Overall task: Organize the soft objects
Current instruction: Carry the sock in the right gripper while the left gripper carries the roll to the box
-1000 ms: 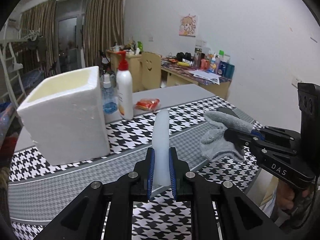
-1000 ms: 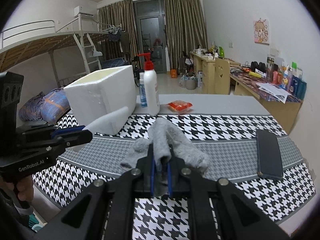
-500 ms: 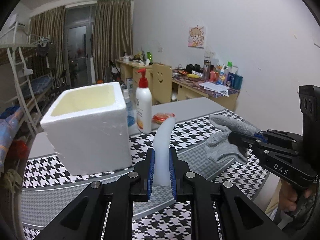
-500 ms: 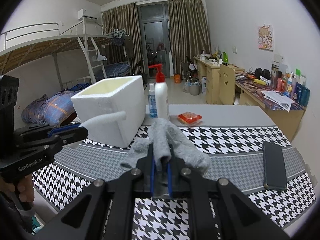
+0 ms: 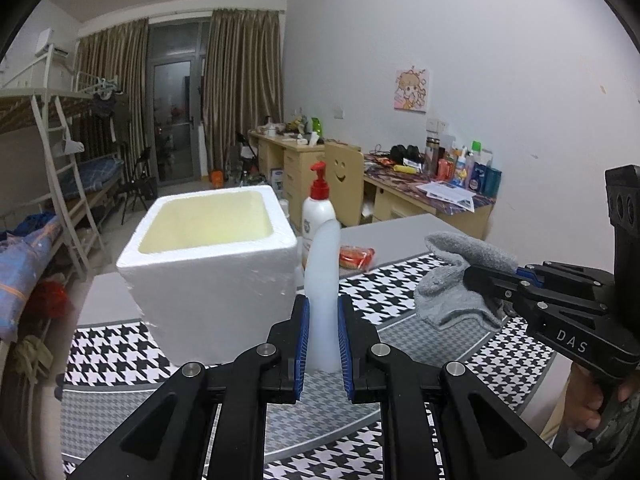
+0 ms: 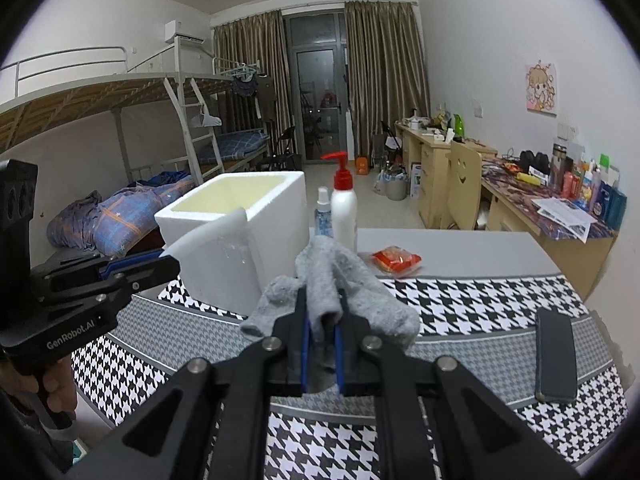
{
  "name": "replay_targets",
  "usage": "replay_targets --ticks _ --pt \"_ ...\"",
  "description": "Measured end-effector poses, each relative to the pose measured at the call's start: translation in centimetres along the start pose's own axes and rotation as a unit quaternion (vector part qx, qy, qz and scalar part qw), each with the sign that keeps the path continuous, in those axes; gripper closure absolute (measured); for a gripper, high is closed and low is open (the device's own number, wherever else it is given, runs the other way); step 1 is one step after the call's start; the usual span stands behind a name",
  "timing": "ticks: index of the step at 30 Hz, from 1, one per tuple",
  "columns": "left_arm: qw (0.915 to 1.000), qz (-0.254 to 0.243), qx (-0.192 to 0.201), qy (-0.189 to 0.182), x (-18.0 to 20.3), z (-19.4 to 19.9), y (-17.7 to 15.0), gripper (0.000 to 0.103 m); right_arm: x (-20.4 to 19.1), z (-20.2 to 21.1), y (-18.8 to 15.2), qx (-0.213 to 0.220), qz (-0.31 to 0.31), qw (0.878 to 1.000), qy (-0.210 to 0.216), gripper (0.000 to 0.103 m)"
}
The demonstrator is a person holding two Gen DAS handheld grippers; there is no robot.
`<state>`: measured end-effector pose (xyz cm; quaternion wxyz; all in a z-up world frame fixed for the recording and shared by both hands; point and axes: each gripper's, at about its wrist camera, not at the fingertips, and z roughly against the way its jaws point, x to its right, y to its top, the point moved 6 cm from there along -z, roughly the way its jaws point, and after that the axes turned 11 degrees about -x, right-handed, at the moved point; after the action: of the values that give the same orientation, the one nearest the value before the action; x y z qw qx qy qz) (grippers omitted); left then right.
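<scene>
My left gripper (image 5: pixel 322 316) is shut on a thin white foam sheet (image 5: pixel 322 292) that stands up and curls at its top; the sheet also shows in the right wrist view (image 6: pixel 212 234). My right gripper (image 6: pixel 322 320) is shut on a grey sock (image 6: pixel 332 280), which also shows in the left wrist view (image 5: pixel 456 276). Both are held above the houndstooth tablecloth (image 6: pixel 460 292). An open white foam box (image 5: pixel 208 264) stands just ahead of the left gripper and left of the sock; its inside looks empty.
A white pump bottle with a red top (image 6: pixel 344 208) and a small blue spray bottle (image 6: pixel 322 216) stand right of the box. A red packet (image 6: pixel 396 260) lies behind the sock. A black phone (image 6: pixel 556 356) lies at the table's right. Desks and a bunk bed lie beyond.
Both grippers have risen and come nearer the foam box, so its open top now shows. The foam sheet and the sock stay gripped.
</scene>
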<state>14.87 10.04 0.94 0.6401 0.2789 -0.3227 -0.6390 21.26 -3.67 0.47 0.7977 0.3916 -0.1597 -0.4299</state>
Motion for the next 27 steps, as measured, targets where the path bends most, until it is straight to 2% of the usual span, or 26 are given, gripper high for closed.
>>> replay_targets --ticks 27 --pt "0.997 0.023 0.044 0.059 -3.7 1.4 3.7 0.088 -3.7 -0.9 4.3 0.016 0.028 0.999 0.011 0.09"
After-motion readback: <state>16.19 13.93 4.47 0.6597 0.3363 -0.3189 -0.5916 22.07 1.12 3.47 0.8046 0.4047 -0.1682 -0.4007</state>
